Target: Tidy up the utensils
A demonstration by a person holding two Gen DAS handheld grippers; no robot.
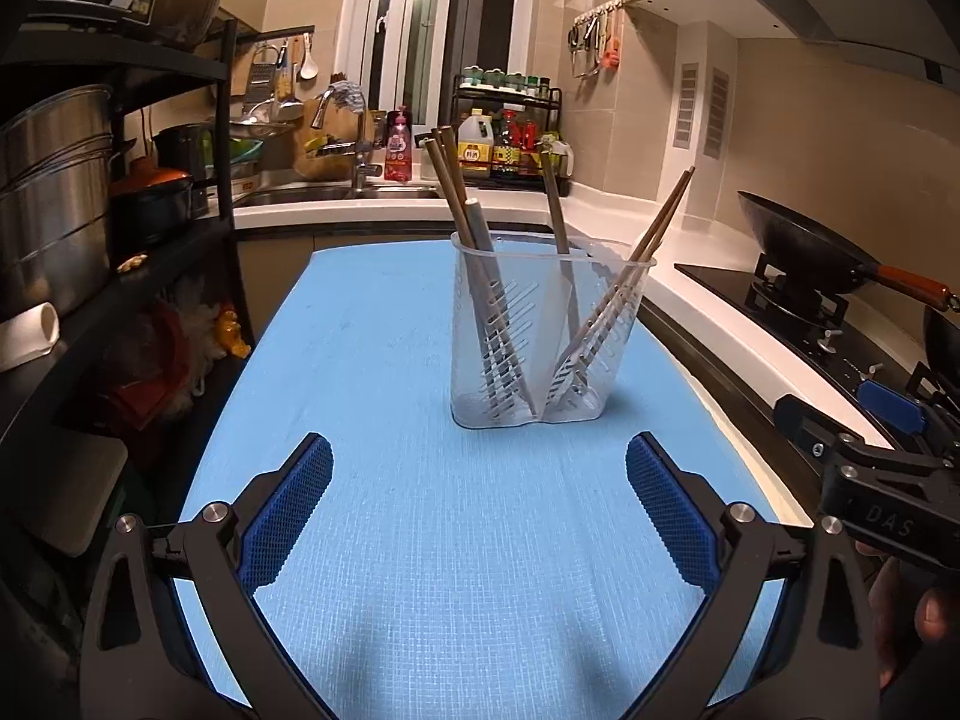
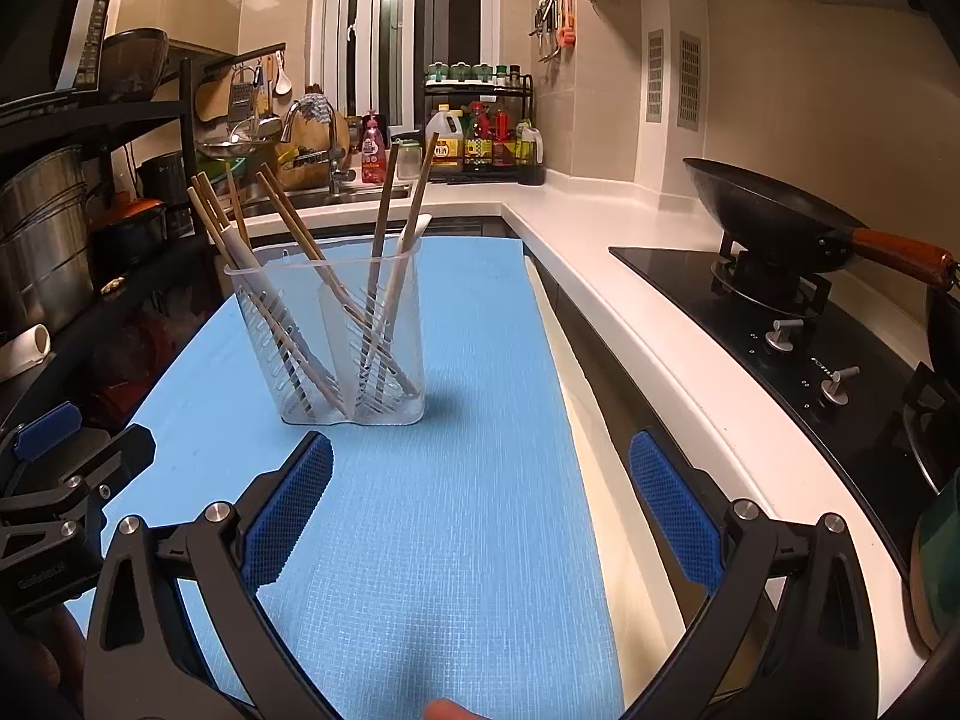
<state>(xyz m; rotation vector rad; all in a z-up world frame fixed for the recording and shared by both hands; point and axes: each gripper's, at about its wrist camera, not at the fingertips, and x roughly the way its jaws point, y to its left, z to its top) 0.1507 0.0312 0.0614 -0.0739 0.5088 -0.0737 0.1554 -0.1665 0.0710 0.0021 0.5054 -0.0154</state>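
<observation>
A clear plastic utensil holder (image 1: 549, 330) with slotted, ribbed walls and two compartments is standing upright on a blue woven-textured mat (image 1: 372, 360). Slim wooden chopsticks (image 1: 450, 180) are leaning out of the holder's left compartment beside a pale, flat-handled utensil (image 1: 480, 234); more chopsticks (image 1: 660, 222) are slanting out of its right compartment toward the stove side. In the right wrist view the same holder (image 2: 336, 342) is sitting on the mat (image 2: 480, 420), sticks (image 2: 207, 210) fanning outward.

The left gripper (image 1: 479, 516) is hovering near the holder, on the camera side, jaws spread wide, its blue knurled pads (image 1: 288, 510) gripping nothing and touching nothing. The right gripper (image 2: 480, 516) is likewise gaping wide and empty, just right of the holder's near corner, pads (image 2: 672, 510) clear of it. A round black wok (image 2: 774, 222) with a reddish wooden handle is sitting on the glossy black stove (image 2: 810, 324), well right of the holder.
</observation>
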